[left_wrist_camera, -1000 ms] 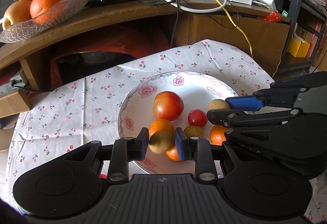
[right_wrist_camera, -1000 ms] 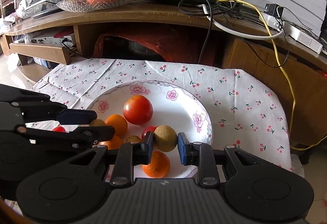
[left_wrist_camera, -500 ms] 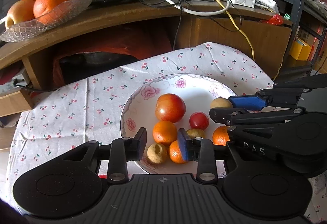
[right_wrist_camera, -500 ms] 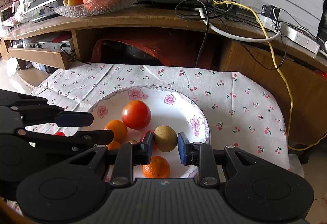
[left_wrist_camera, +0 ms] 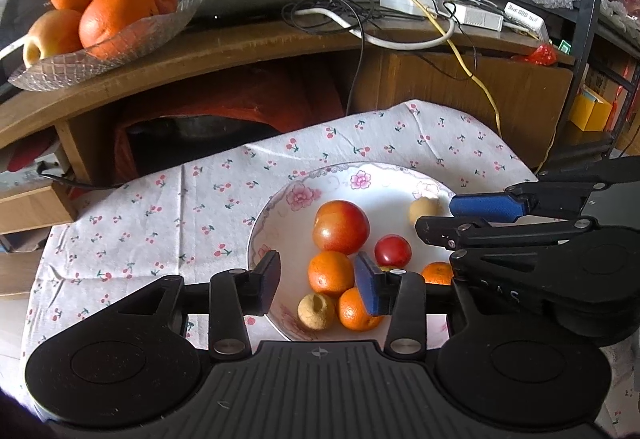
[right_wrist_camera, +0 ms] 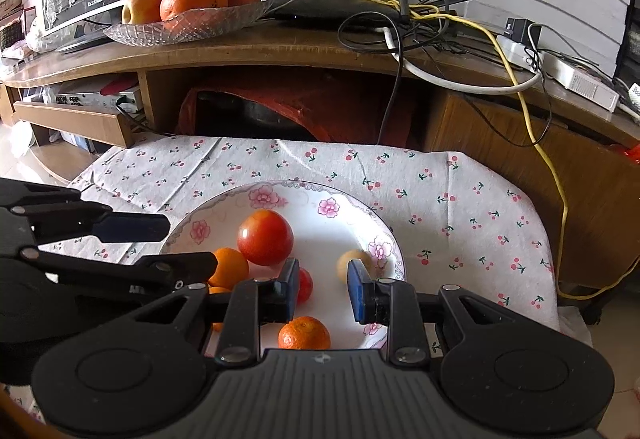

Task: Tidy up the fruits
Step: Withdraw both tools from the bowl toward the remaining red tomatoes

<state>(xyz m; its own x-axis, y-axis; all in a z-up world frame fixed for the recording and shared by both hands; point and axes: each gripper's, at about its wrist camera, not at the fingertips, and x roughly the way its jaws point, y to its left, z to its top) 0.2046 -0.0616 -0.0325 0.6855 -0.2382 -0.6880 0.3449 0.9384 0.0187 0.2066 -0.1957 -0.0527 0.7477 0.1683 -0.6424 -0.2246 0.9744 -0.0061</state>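
Both hand-held grippers just let go. The left hand-held gripper, which held a tan longan-like fruit a sec ago, now stands wide w/ nothing between its pads; that tan fruit lies on the floral plate at approx 6 o'clock, touching a small orange and just below another orange. The right hand-held gripper was clamped on a second tan fruit until half a sec ago; it's also wide now, and that second tan fruit sits on the plate near the rim at approx 3 o'clock, apart from the rest.

Also on the plate: big red apple near centre, small red fruit just right of it, another mandarin at 6 o'clock in the right view.

Meaning for the task: two more pieces are delivered, so plate holds seven fruits by my count. Cherry-print cloth on the surface looks bare of loose fruit, so gathering seems nearly or fully done. The glass dish of oranges on the shelf at 10 o'clock is untouched.
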